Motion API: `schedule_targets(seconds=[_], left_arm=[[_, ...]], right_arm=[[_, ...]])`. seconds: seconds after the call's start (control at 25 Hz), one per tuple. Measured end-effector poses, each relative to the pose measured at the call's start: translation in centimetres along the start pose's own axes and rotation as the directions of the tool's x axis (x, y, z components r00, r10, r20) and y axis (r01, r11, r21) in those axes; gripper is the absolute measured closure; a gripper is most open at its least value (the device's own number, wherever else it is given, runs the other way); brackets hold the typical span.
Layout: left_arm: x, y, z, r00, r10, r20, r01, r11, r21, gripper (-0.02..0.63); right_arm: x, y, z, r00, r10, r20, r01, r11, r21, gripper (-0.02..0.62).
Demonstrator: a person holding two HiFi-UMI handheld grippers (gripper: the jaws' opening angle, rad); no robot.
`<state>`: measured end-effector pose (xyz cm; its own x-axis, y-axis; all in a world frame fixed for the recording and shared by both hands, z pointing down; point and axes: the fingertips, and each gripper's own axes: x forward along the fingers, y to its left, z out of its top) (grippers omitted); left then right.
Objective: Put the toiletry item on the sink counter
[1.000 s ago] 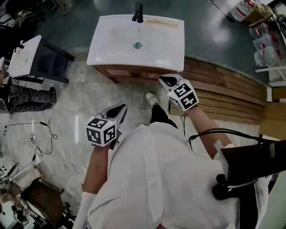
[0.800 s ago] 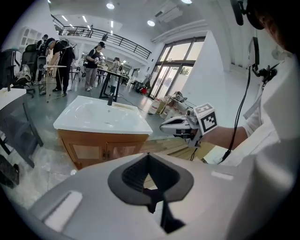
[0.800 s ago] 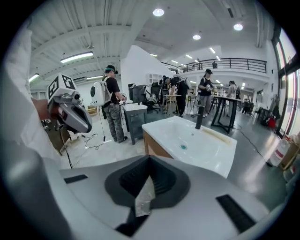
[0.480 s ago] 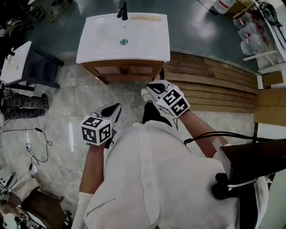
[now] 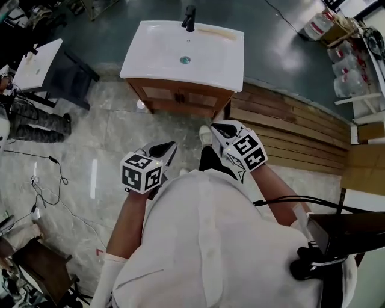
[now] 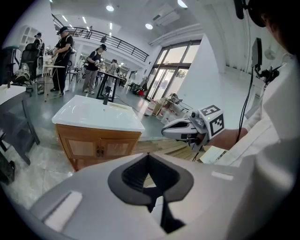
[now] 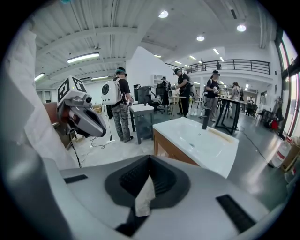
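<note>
The white sink counter (image 5: 156,60) on its wooden cabinet stands ahead of me, with a black faucet (image 5: 189,17) at the back; it also shows in the left gripper view (image 6: 93,117) and the right gripper view (image 7: 197,140). My right gripper (image 5: 221,128) hovers over the floor just in front of the cabinet's right corner. Its jaws are shut on a thin pale toiletry item (image 7: 144,197) that sticks out between the pads. My left gripper (image 5: 168,147) is held lower left of it, shut with nothing in it. A pale strip (image 5: 218,31) lies along the counter's back edge.
Wooden planks (image 5: 289,129) cover the floor right of the cabinet. A small white table (image 5: 36,63) and a standing person's legs (image 5: 36,127) are at the left, with cables (image 5: 51,180) on the floor. Large water bottles (image 5: 352,75) stand at the far right. Several people work in the background.
The person has shifted on the floor before the sink, and both grippers moved with the body. Both pairs of jaws stand as before, the right still closed on the pale item.
</note>
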<state>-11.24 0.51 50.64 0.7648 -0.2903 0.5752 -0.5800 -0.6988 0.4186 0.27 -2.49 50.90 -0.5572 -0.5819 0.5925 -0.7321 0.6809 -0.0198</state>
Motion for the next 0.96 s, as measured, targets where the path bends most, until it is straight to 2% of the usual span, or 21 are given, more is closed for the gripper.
schedule_targets(seconds=[0.6,0.96], left_arm=[[-1.2,-0.1,-2.0,1.000,0.012,0.012,-0.012,0.999,-0.043,0.600],[-0.8,0.2,-1.6,0.999,0.027,0.018,-0.026,0.998,-0.058,0.600]], right_arm=[[0.3,3.2,0.1,0.998,0.057,-0.010,-0.057,0.998,-0.030,0.591],[0.6,2.4,0.4,0.997,0.078,-0.006,-0.078,0.997,-0.019,0.591]])
